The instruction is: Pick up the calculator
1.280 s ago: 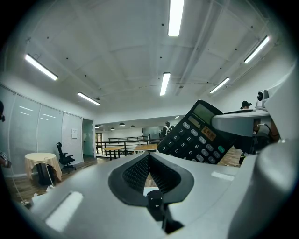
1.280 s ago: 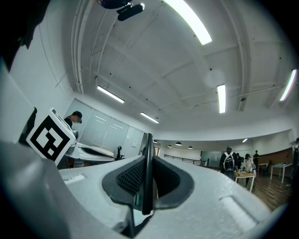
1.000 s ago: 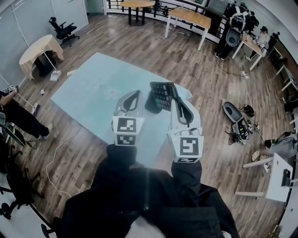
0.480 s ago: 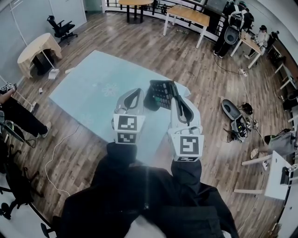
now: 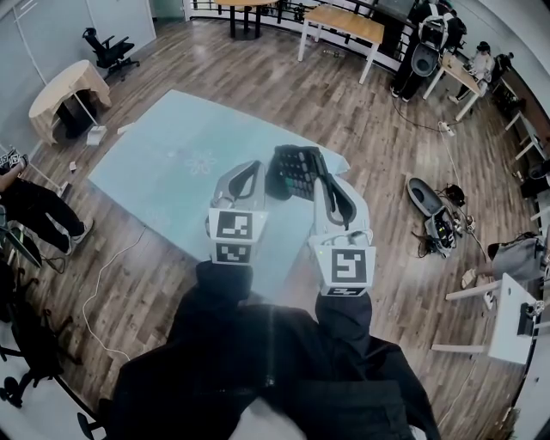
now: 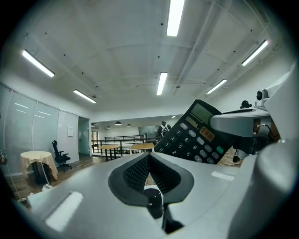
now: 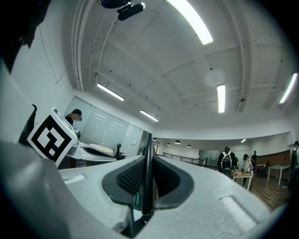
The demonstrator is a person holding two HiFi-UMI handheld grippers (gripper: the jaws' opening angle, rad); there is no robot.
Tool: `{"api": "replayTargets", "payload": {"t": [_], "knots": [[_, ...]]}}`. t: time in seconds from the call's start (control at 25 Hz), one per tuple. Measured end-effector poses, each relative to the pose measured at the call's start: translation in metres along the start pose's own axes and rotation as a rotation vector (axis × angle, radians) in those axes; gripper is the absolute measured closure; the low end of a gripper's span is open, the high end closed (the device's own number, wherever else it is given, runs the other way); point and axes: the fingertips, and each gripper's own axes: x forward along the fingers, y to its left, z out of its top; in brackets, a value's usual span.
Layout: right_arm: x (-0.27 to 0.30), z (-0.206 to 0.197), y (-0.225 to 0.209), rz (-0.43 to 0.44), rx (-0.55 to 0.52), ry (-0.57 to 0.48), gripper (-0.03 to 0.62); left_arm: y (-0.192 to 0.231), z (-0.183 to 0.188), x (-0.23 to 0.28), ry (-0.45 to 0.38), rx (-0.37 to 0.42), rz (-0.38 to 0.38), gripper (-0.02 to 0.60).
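The black calculator (image 5: 296,172) is up in the air above the light blue surface (image 5: 172,172), with my right gripper (image 5: 322,178) shut on its right edge. In the right gripper view the calculator (image 7: 147,172) stands edge-on between the pads. Its keys and display face the left gripper view, where the calculator (image 6: 196,135) tilts up at the right. My left gripper (image 5: 249,169) hovers just left of it with its pads (image 6: 140,170) together and nothing between them. It does not touch the calculator.
Wooden floor surrounds the light blue surface. A cloth-covered round table (image 5: 64,90) and an office chair (image 5: 107,47) stand at the left, wooden tables (image 5: 344,21) at the back. A person (image 5: 30,210) is at the left edge. Gear lies on the floor (image 5: 434,219) at the right.
Both grippers and the calculator keep the same pose. Only the head view has shifted a little over the room.
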Motion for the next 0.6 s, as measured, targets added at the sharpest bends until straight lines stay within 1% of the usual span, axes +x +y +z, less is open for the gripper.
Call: {"api": "replayTargets", "payload": {"t": [0.6], "knots": [[0.0025, -0.0048, 0.0021, 0.003, 0.003, 0.017, 0.546, 0.0035, -0.0044, 0.0003, 0.012, -0.005, 0.0, 0.578]]}}
